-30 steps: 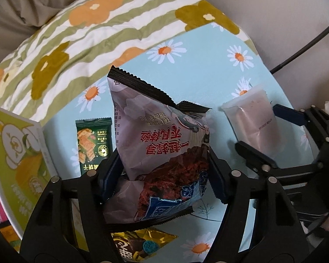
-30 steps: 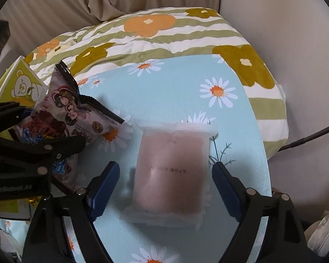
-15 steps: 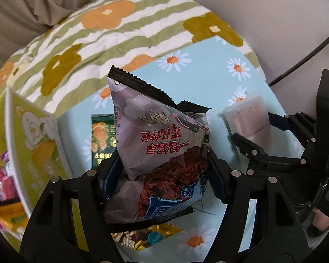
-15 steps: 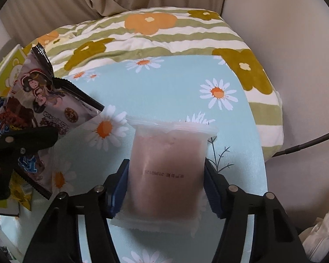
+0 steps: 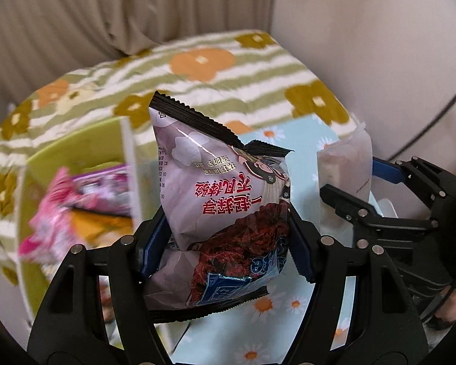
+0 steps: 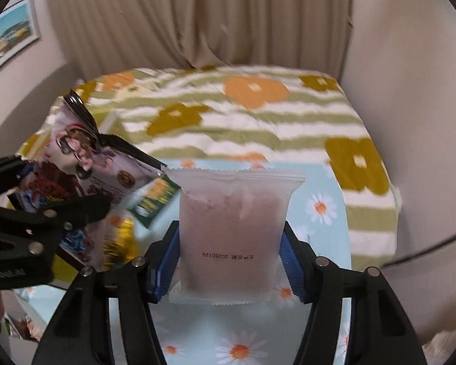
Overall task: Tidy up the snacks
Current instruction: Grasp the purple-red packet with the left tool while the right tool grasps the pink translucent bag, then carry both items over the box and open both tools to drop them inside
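Note:
My left gripper (image 5: 225,243) is shut on a purple snack bag (image 5: 222,200) with red print and black crimped ends, held up above the blue daisy cloth (image 5: 288,307). The bag also shows in the right wrist view (image 6: 85,167). My right gripper (image 6: 231,255) is shut on a frosted pink pouch (image 6: 231,228), lifted off the cloth; the pouch also shows in the left wrist view (image 5: 346,167). A green box (image 5: 76,152) with pink packets (image 5: 60,210) inside stands at the left.
A green packet (image 6: 155,197) and a yellow packet (image 6: 118,246) lie on the daisy cloth (image 6: 319,206). A striped flower quilt (image 6: 243,112) covers the far side. Curtains (image 6: 197,15) hang behind. A black cable (image 5: 425,130) runs at the right.
Both grippers have risen with their snacks and tilted up. The right gripper closed on the pink pouch and lifted it. The green box has come further into the left view.

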The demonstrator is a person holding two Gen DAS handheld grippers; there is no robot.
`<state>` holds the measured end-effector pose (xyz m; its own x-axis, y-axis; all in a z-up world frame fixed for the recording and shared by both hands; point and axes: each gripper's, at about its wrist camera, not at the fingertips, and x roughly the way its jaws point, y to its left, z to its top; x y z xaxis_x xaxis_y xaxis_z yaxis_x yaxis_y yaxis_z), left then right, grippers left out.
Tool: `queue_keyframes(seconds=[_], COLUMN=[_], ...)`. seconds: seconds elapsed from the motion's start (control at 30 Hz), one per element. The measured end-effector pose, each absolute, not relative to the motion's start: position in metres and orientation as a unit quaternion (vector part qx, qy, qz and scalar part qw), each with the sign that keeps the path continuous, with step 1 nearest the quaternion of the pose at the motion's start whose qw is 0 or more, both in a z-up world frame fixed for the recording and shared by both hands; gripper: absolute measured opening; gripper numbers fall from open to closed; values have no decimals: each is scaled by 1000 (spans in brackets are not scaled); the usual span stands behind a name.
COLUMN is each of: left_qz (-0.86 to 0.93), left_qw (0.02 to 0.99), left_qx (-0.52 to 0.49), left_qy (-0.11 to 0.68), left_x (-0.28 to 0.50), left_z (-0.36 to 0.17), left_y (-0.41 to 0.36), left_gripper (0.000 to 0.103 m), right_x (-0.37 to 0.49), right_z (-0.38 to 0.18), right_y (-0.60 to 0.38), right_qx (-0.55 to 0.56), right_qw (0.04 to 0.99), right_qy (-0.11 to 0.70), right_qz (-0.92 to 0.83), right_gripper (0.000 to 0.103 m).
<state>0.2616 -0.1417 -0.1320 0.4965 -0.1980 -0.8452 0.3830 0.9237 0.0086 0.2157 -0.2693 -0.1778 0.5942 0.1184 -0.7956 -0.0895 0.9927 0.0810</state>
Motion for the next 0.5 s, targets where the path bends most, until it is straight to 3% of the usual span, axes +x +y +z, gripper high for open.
queue_keyframes(seconds=[0.5], left_qz=[-58], left_qw=[910], left_qx=[13], left_qy=[409], left_x=[207], left_z=[-63], left_y=[30], left_gripper=[67], right_x=[195], right_z=[-86], right_y=[-148], right_qx=[-18], right_qw=[914], right_qy=[364], right_qz=[180], right_gripper=[57])
